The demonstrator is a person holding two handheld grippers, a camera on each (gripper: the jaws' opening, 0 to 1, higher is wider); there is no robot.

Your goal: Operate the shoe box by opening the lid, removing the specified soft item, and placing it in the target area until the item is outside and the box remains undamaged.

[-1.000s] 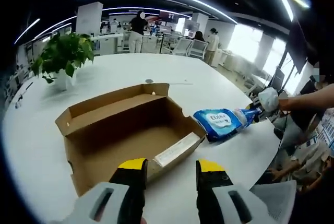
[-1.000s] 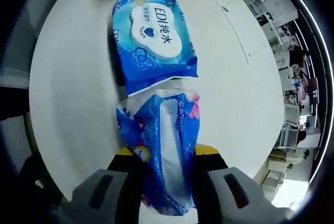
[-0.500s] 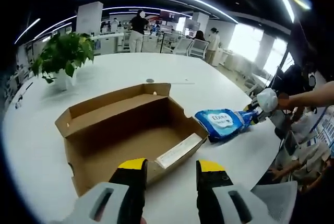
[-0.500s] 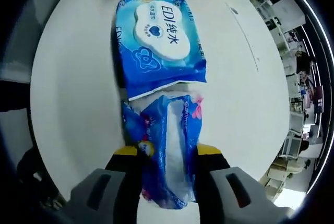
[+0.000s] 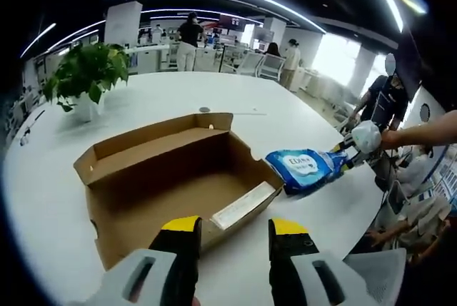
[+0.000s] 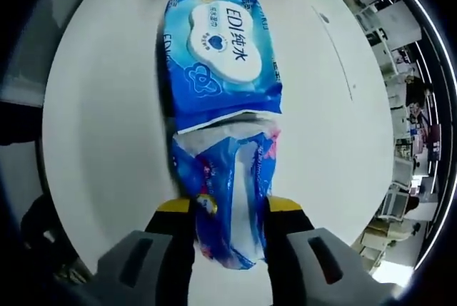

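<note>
An open brown cardboard shoe box lies on the white round table, its inside holding a white slip. To its right lies a blue pack of wet wipes, outside the box. My right gripper is shut on the crumpled end of the wet wipes pack, whose body rests flat on the table ahead. That gripper also comes into the left gripper view as the right gripper, held by a gloved hand. My left gripper hovers open over the box's near edge, holding nothing.
A potted green plant stands at the far left of the table. The table's rim runs close beside the wipes pack. People and office desks fill the background, and a person stands near the table's right side.
The wipes pack has shifted only slightly on the table in my right gripper's grip. My left gripper stays open and still over the box.
</note>
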